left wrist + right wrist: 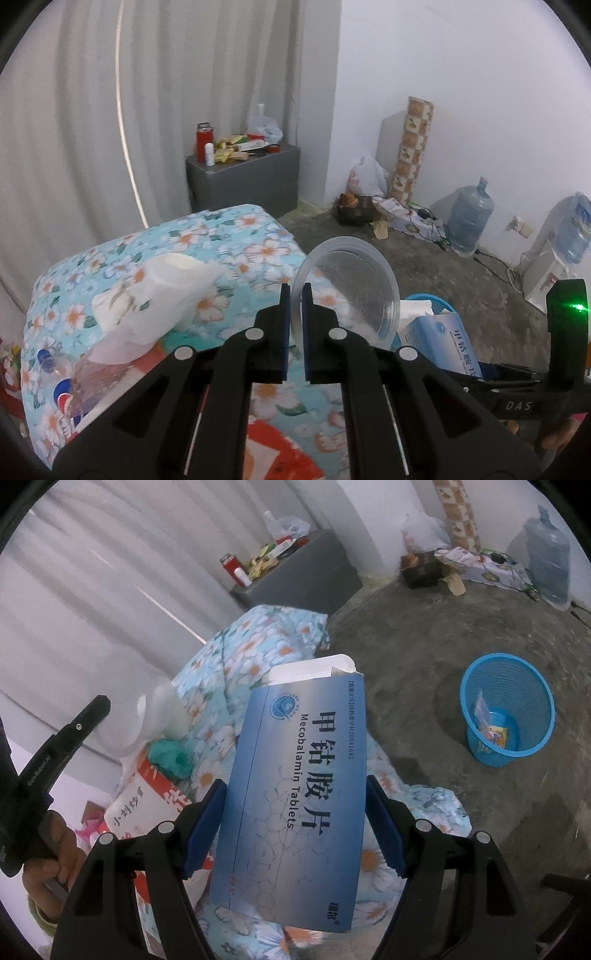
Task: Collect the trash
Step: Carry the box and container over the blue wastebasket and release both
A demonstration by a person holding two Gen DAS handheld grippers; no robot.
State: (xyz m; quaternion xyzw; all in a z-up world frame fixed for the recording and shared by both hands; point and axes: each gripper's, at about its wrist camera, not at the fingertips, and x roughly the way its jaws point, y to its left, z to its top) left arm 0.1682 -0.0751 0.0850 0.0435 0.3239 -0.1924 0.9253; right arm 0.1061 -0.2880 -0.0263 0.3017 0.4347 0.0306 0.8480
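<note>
My left gripper [295, 291] is shut on the rim of a clear plastic bowl [354, 288], held up on edge over the flowered bedcover [243, 236]. My right gripper [295, 786] is shut on a blue Mecobalamin tablet box [295, 794], its blue pads pressing both long sides; the box [439, 343] also shows low right in the left wrist view. A blue mesh wastebasket [506, 716] stands on the concrete floor to the right, with a few wrappers inside. On the bed lie crumpled white tissue [159, 295], a plastic bottle [59, 369], a green wad [171, 757] and a red-and-white carton [147, 801].
A grey cabinet [243, 177] with a red flask and clutter stands by the curtain. Along the wall are a white bag [365, 177], a patterned roll [412, 147], cables, and water jugs [469, 218]. A hand [55, 849] holds the left gripper's handle.
</note>
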